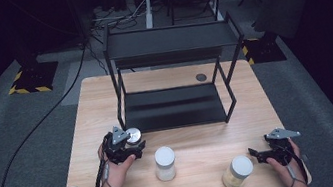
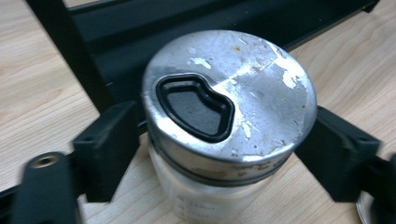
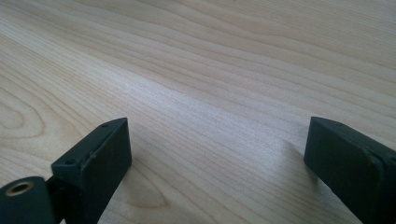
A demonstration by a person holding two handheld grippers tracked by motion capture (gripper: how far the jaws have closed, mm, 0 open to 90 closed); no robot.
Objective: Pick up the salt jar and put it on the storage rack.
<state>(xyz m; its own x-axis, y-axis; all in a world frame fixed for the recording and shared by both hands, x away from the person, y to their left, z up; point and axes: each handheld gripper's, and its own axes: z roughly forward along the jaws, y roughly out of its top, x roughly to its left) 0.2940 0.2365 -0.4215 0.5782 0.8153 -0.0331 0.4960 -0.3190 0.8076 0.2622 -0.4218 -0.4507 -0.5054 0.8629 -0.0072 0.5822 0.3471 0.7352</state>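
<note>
The left hand-held gripper [image 1: 130,147] is at the front-left of the wooden worktop [image 1: 177,79], right by the black shelf rack [image 1: 171,72]. Its jaws sit on both sides of a jar w/ a scratched metal lid [image 2: 229,93]. The jaws are just beside the lid; can't tell if they touch it. The jar stands upright on the worktop, w/ the rack's bottom shelf just behind it.

The right hand-held gripper [image 1: 259,154] is at the front-right, jaws wide w/ bare wood between them.

Two more jars w/ white lids stand near the front: one in the middle [image 1: 165,163], one [image 1: 238,171] near the right hand-held gripper.
</note>
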